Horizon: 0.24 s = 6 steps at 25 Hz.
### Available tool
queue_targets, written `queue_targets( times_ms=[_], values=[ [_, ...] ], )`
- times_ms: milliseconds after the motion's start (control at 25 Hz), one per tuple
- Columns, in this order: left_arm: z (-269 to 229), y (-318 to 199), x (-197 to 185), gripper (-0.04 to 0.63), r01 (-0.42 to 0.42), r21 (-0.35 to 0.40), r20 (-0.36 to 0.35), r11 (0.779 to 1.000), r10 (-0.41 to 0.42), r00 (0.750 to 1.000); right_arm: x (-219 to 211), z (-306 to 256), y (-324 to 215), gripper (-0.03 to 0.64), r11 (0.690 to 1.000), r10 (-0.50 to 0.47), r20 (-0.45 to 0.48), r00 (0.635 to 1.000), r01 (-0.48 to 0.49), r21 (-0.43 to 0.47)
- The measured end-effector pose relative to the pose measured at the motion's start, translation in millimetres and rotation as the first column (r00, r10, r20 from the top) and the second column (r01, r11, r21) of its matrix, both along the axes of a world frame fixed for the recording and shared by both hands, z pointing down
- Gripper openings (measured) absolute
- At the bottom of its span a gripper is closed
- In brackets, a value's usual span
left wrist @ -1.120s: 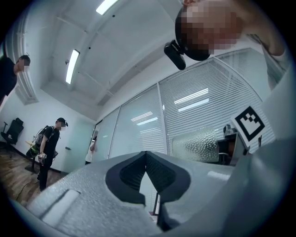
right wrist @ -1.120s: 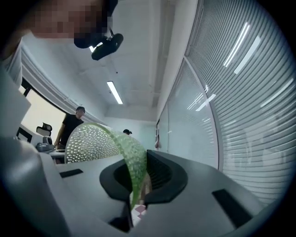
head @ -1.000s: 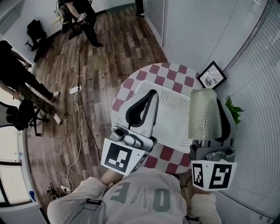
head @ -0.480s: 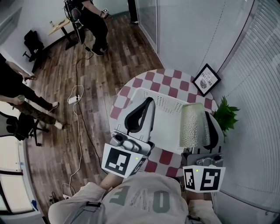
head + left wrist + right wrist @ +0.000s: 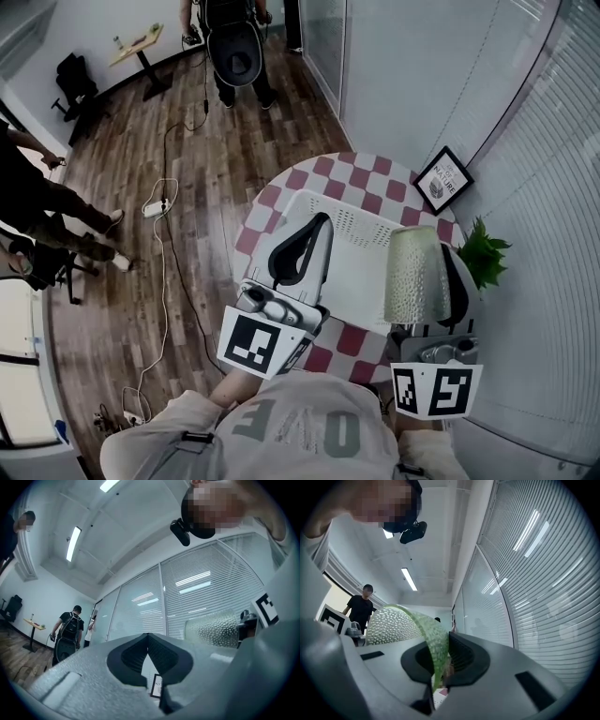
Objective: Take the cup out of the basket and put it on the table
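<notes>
The right gripper (image 5: 442,644) is clamped on the green, bumpy-walled cup (image 5: 417,274), with the cup's thin wall pinched between its two black jaws. In the head view the cup sits at the right of centre, overlapping the right edge of the white basket (image 5: 361,220). How high above the basket it hangs can't be judged.

Over at the left, the left gripper (image 5: 323,220) shows over the basket's left half. Its jaws are closed tip to tip, with nothing between them.

The basket rests on the round counter (image 5: 328,173) with its red and white checks. At the counter's upper right edge stands a small framed picture (image 5: 442,178), and a green plant (image 5: 487,255) pokes out at the right, just beside the cup.
</notes>
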State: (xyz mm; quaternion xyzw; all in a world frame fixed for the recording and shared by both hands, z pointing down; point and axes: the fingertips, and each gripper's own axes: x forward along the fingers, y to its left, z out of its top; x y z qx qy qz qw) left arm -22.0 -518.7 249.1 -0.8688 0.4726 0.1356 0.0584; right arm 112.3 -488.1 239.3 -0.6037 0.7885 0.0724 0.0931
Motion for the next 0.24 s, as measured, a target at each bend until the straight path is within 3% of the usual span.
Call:
queue_targets(
  times_ms=[240],
  values=[
    [-1.4, 0.0, -7.5, 0.006, 0.021, 0.004, -0.012, 1.000, -0.021, 1.000, -3.3, -7.6, 4.1, 0.023, 1.000, -0.018, 0.012, 1.000, 0.018, 0.015]
  ],
)
